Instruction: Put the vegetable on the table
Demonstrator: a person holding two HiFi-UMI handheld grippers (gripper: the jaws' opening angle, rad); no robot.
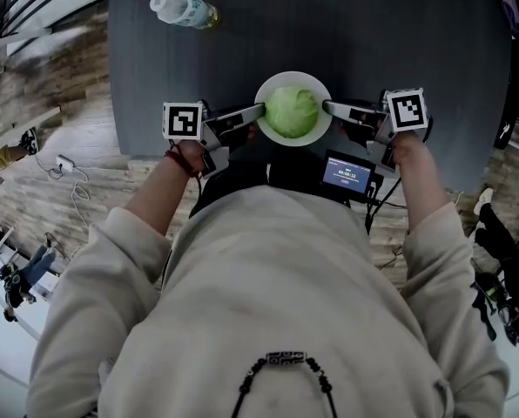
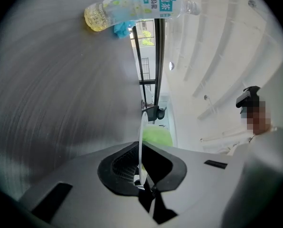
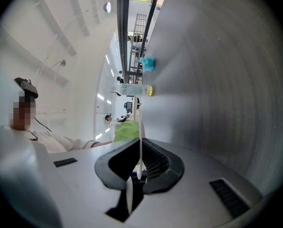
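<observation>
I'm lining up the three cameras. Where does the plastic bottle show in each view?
Head view: the bottle lies at top left on the dark table.
Left gripper view: along the top edge, left of centre.
Right gripper view: small, just above centre.
Shared landmark: the green vegetable on the white plate, seen in all three.
</observation>
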